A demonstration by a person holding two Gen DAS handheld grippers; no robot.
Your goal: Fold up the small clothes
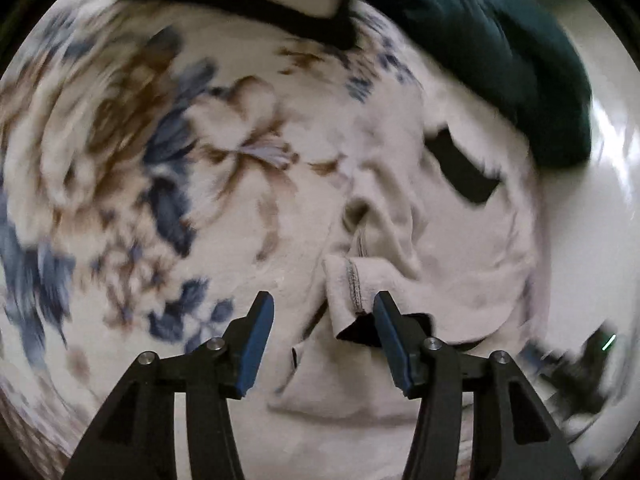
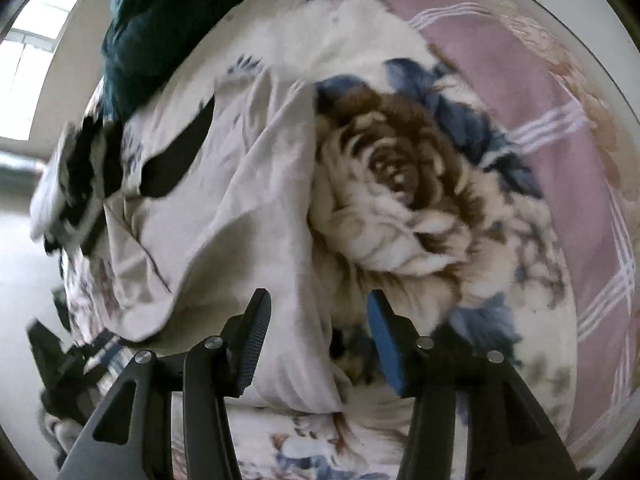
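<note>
A small pale beige garment (image 1: 452, 248) with a black patch (image 1: 464, 172) lies crumpled on a floral blanket (image 1: 120, 152). My left gripper (image 1: 324, 312) is open just above it, and a stitched hem corner (image 1: 352, 288) sits between the fingers without being pinched. In the right wrist view the same garment (image 2: 224, 208) lies in loose folds. My right gripper (image 2: 316, 308) is open over its near edge, with cloth between the jaws. The left gripper (image 2: 76, 176) shows blurred at the left of that view.
A dark teal garment (image 1: 500, 48) lies at the far side of the blanket, also in the right wrist view (image 2: 160, 32). A pink plaid sheet (image 2: 540, 128) lies to the right. The bed edge and pale floor (image 2: 24, 264) are to the left.
</note>
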